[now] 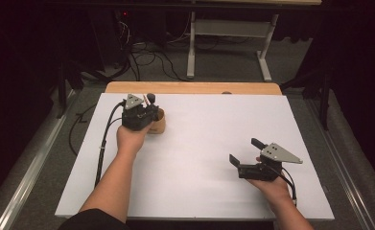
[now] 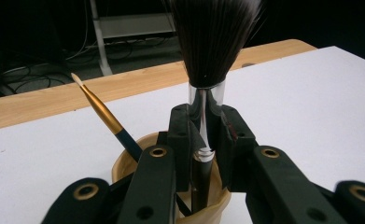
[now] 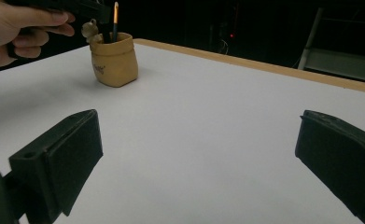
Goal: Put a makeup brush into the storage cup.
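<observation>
Left gripper (image 2: 203,140): fingers closed on the makeup brush (image 2: 207,70), upright over the tan cup (image 1: 159,122).
Thin brush (image 2: 103,114): leans toward 11 o'clock in the cup.
Right gripper (image 3: 194,163): fingers wide, holding nothing, above the counter (image 1: 204,143).

White tabletop (image 1: 199,158) (wooden far edge (image 1: 194,87))

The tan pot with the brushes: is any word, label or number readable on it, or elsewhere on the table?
Tan pot: a small dark mark low on its side, too small and blurred to read.
No other text can be read anywhere.
</observation>
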Tool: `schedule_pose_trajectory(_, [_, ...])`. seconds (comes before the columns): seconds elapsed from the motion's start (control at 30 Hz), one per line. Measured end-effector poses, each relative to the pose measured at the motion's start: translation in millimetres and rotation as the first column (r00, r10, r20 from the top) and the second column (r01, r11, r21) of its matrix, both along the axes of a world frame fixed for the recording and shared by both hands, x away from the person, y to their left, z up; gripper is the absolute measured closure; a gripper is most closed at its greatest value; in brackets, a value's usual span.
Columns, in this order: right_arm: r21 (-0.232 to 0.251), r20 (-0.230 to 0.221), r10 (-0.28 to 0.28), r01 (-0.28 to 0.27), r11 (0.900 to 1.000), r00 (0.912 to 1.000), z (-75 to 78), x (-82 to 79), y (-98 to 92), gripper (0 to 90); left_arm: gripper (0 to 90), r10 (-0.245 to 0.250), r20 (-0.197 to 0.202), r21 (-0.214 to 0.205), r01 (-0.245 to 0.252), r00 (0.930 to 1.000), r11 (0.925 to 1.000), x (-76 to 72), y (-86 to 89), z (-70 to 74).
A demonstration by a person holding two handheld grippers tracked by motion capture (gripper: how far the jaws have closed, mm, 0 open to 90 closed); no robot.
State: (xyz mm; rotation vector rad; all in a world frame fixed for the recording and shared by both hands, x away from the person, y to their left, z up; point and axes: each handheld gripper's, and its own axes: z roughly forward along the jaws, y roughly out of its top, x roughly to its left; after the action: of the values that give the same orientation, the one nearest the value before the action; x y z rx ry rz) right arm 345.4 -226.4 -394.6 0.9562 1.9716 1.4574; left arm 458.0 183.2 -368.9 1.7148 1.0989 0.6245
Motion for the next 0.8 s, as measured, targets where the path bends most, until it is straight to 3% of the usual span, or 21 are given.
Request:
schedule_pose_trajectory(0.2, [-0.001, 0.000, 0.000, 0.000, 1.0000, 1.0000, -0.1, 0.0, 0.1, 2.3, 77.3, -0.002, -0.003, 0.015, 0.002, 1.0000, 0.9999, 0.5, -1.7, -1.0])
schedule_pose_trajectory(0.33, [-0.003, 0.001, 0.002, -0.002, 1.0000, 1.0000, -0.4, 0.2, 0.3, 2.2, 75.4, 0.006, 0.016, 0.033, -0.007, 0.9998, 0.9994, -0.6, -1.8, 0.5])
schedule_pose_trajectory(0.5, [-0.005, 0.001, -0.001, 0.001, 1.0000, 1.0000, -0.3, 0.0, 0.5, 2.2, 49.3, 0.008, 0.030, 0.016, -0.009, 0.9995, 0.9998, -1.3, 0.8, 2.7])
schedule_pose_trajectory(0.8, [-0.008, -0.007, -0.003, 0.003, 1.0000, 1.0000, -0.9, -0.2, 1.4, 2.2, 29.7, 0.035, 0.024, 0.018, -0.036, 0.9991, 0.9992, -0.9, 3.5, 2.5])
